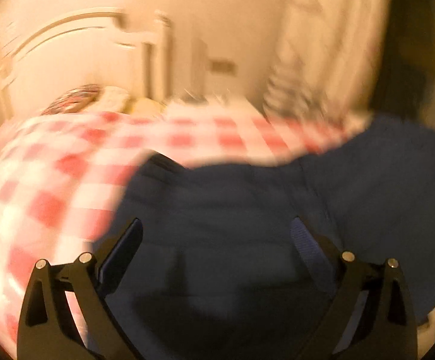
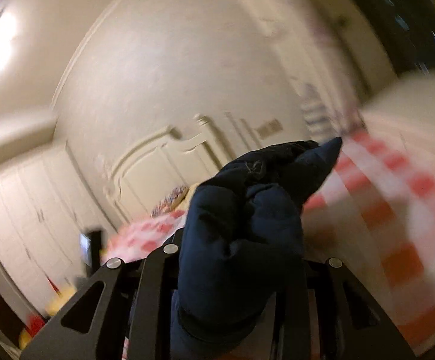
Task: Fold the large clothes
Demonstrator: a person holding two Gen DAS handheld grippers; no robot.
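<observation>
A cream bedroom with panelled wardrobe doors [image 2: 157, 174] frames a bed under one red-and-white checked cover [image 1: 52, 186]. One dark blue garment [image 1: 247, 210] lies across it. The right gripper [image 2: 238, 258] has its fingers clamped on a bunched fold, likely to lift an edge. The left gripper [image 1: 217, 240] has its fingers apart above the cloth, holding nothing.
</observation>
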